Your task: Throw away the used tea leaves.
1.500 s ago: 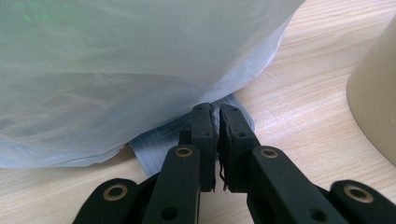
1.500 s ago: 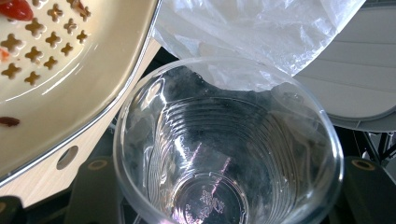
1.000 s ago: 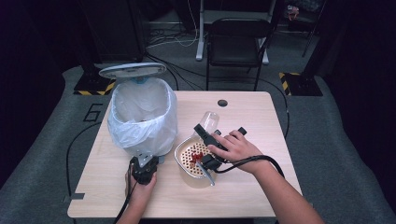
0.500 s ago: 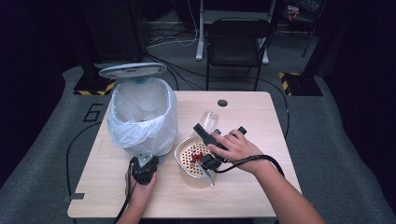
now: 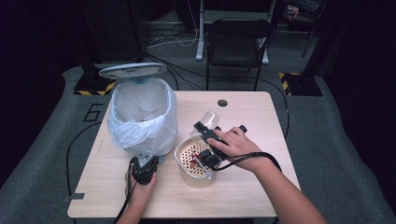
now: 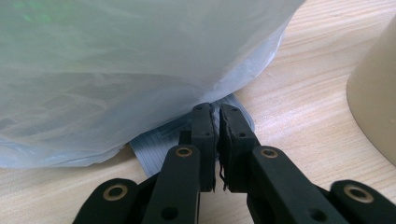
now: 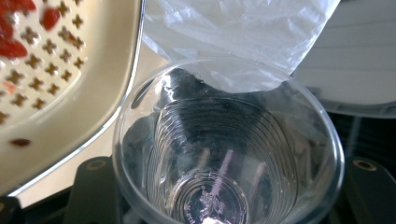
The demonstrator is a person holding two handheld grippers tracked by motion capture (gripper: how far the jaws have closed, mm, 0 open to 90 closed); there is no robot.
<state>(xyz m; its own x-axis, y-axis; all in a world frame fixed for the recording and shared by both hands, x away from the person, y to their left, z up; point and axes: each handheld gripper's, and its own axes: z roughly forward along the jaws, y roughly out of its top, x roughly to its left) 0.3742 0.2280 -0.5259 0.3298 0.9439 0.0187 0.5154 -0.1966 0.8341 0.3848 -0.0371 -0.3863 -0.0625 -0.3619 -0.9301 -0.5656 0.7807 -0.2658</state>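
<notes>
Seemingly emptied, the clear cup (image 7: 229,158) sits clamped in the right gripper (image 5: 208,135) fingers beside the strainer (image 5: 194,158), binning left; left gripper (image 6: 217,140) fingers together

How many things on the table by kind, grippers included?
Bins with white bag liner: 1
Beige strainer bowls: 1
Clear plastic cups: 1
Left gripper and right gripper: 2
Total: 5
</notes>
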